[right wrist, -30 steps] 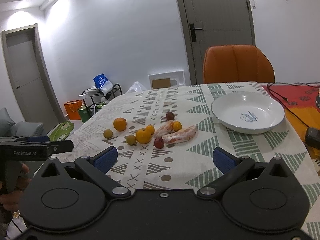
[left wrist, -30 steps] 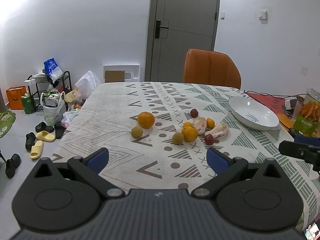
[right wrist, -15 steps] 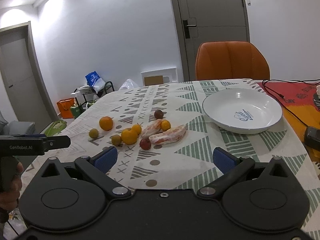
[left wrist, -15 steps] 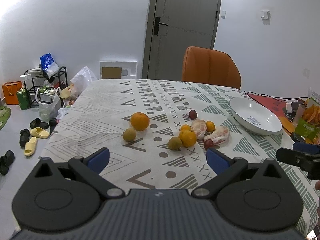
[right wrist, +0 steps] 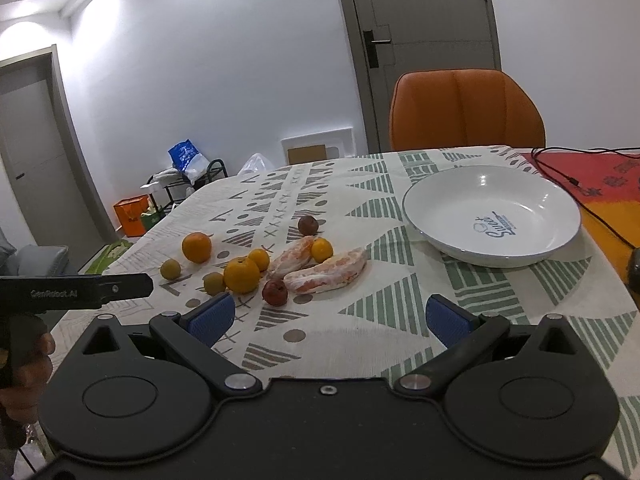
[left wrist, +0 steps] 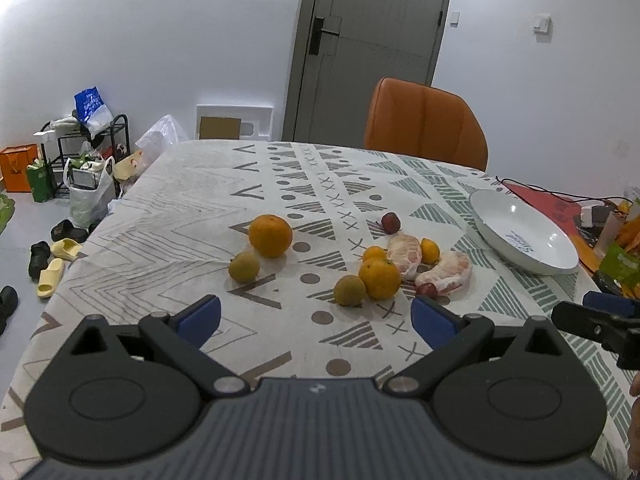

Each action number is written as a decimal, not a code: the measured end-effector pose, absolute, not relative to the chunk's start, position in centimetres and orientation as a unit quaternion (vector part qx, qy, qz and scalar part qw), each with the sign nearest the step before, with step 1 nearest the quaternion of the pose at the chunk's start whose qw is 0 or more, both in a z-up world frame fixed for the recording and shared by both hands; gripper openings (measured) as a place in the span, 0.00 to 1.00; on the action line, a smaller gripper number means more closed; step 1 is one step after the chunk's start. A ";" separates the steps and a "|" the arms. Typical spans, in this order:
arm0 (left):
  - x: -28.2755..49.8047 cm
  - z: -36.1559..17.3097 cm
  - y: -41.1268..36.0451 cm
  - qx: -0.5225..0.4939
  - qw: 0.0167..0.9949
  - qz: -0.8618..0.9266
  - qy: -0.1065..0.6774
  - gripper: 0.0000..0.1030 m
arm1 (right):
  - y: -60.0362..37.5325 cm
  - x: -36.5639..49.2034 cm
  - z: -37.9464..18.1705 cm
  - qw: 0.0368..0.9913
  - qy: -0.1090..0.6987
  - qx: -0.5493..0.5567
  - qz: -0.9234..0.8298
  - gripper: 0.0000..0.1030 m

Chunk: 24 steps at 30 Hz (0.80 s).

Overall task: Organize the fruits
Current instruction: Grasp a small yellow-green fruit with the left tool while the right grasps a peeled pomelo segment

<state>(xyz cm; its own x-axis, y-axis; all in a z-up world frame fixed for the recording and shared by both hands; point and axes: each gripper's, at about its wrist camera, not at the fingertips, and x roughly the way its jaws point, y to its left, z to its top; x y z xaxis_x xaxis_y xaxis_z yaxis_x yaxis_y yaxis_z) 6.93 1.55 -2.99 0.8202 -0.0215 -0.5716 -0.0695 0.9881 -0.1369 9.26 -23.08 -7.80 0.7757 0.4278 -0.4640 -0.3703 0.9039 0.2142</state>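
Several fruits lie loose mid-table: a large orange [left wrist: 270, 235], two greenish round fruits [left wrist: 244, 266], smaller oranges [left wrist: 379, 278], two dark red plums [right wrist: 274, 291] and two peeled pomelo pieces [right wrist: 326, 271]. An empty white bowl [right wrist: 492, 216] stands to their right. My left gripper [left wrist: 316, 316] is open above the near table edge, short of the fruit. My right gripper [right wrist: 326, 314] is open too, just in front of the nearer plum, holding nothing.
The table carries a patterned cloth [left wrist: 192, 216]. An orange chair [right wrist: 466, 110] stands at the far side. A black cable [right wrist: 560, 172] and snack bags [left wrist: 622, 256] sit on the right. Shoes and a cluttered rack [left wrist: 84, 152] are on the floor at left.
Both grippers have moved forward toward the fruit, which appears larger and nearer in both views. Both stayed open.
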 end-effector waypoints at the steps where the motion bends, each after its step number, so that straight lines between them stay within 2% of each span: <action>1: 7.2 -3.0 1.6 -0.076 0.951 0.013 0.300 0.98 | -23.0 9.5 -7.9 0.940 0.261 0.056 0.213 1.00; 14: 10.3 -4.3 2.5 -0.088 0.946 0.025 0.311 0.79 | -21.8 12.6 -8.8 0.935 0.272 0.055 0.221 1.00; 17: 11.0 -4.7 3.1 -0.091 0.944 0.032 0.315 0.73 | -21.6 13.3 -9.0 0.933 0.275 0.056 0.224 1.00; 19: 11.5 -5.0 3.5 -0.092 0.942 0.037 0.319 0.66 | -21.3 13.8 -9.3 0.933 0.277 0.055 0.224 0.99; 24: 12.4 -5.6 4.4 -0.099 0.938 0.054 0.329 0.58 | -20.4 15.1 -9.8 0.927 0.292 0.051 0.229 0.85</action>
